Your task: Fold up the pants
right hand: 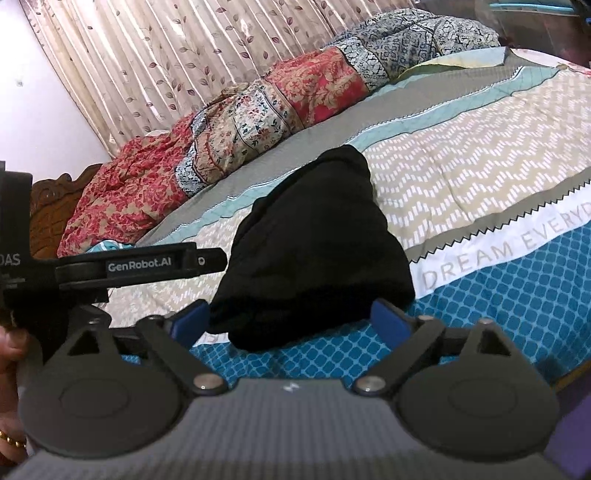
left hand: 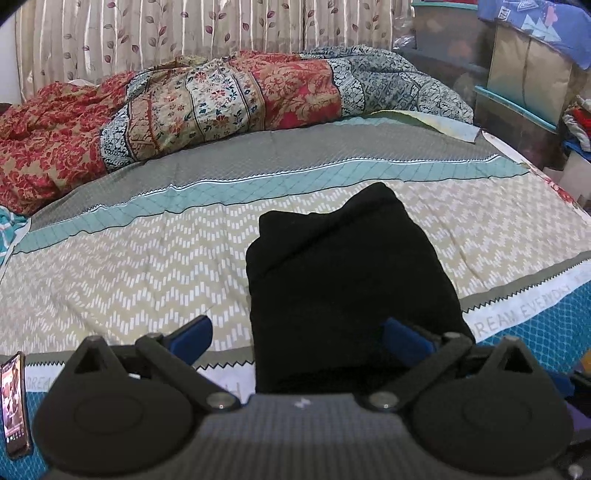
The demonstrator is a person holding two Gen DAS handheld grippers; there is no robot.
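The black pants (left hand: 347, 280) lie folded into a compact bundle on the patterned bedsheet (left hand: 129, 280). They also show in the right wrist view (right hand: 314, 251). My left gripper (left hand: 297, 338) is open, its blue fingers (left hand: 192, 338) spread wide at the near end of the bundle, holding nothing. My right gripper (right hand: 291, 319) is open too, its blue fingers (right hand: 386, 317) on either side of the bundle's near edge, just short of it. The left gripper's body (right hand: 140, 267) shows at the left of the right wrist view.
A crumpled red and blue patterned quilt (left hand: 207, 107) lies along the far side of the bed below a curtain (left hand: 184, 33). A phone (left hand: 14, 402) lies at the near left. Storage bins and boxes (left hand: 524, 81) stand at the right. A wooden headboard (right hand: 48, 214) is at the left.
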